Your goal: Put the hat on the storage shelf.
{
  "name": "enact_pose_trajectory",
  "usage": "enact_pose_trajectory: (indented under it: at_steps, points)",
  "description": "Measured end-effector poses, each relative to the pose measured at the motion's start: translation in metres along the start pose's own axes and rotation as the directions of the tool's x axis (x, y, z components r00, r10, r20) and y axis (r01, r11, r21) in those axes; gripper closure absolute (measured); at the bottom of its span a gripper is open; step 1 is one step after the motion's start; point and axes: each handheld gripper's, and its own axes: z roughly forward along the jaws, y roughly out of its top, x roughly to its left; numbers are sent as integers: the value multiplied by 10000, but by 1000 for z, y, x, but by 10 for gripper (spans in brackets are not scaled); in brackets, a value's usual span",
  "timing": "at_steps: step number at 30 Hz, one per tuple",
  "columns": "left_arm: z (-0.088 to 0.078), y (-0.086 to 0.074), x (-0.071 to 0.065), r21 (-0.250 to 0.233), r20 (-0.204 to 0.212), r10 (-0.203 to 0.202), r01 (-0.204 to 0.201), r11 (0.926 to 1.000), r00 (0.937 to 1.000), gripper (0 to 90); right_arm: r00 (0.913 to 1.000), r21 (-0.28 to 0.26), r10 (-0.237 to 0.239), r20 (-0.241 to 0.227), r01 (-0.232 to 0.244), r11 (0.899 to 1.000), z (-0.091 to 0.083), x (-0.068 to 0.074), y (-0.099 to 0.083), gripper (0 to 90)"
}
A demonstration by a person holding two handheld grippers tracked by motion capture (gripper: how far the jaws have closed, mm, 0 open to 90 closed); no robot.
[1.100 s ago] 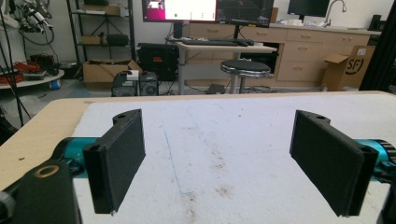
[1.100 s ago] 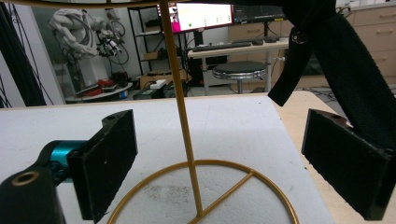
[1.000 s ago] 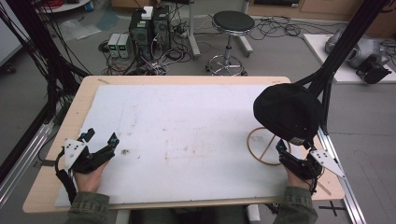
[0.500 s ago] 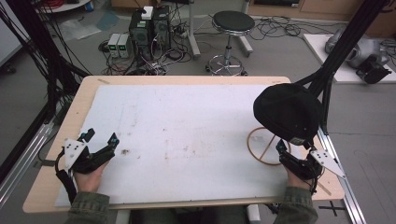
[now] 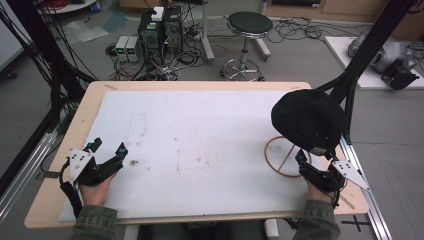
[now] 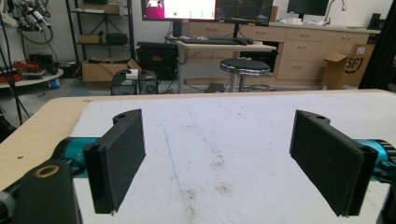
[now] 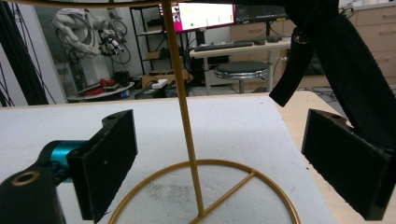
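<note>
A black cap (image 5: 307, 120) sits on top of a gold wire stand (image 5: 280, 160) at the right of the white mat (image 5: 200, 125). My right gripper (image 5: 312, 157) is open just in front of the stand's ring base, low over the mat. In the right gripper view the stand's gold pole (image 7: 180, 93) rises between the jaws, farther off, and the cap's black strap (image 7: 345, 70) hangs down over the right jaw. My right gripper (image 7: 233, 163) holds nothing. My left gripper (image 5: 108, 146) rests open at the mat's front left, and in its own view my left gripper (image 6: 224, 158) has bare mat between its jaws.
The wooden table (image 5: 85, 105) extends past the mat on all sides. A black frame pole (image 5: 360, 55) slants up behind the cap at the right edge. A stool (image 5: 248, 25) and computer boxes (image 5: 160, 25) stand on the floor beyond the far edge.
</note>
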Motion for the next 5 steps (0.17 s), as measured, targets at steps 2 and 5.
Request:
enact_pose_trajectory:
  at_steps: [2, 5]
  points:
    - [0, 0, 0, -6, 10, 6, -6, 10000, 10000, 185, 10000, -4, -9, 7, 9, 10000, 0, 0, 0, 97]
    - [1, 0, 0, -36, 12, -7, 7, 10000, 10000, 185, 10000, -27, 3, -1, -3, 10000, 1, 0, 0, 96]
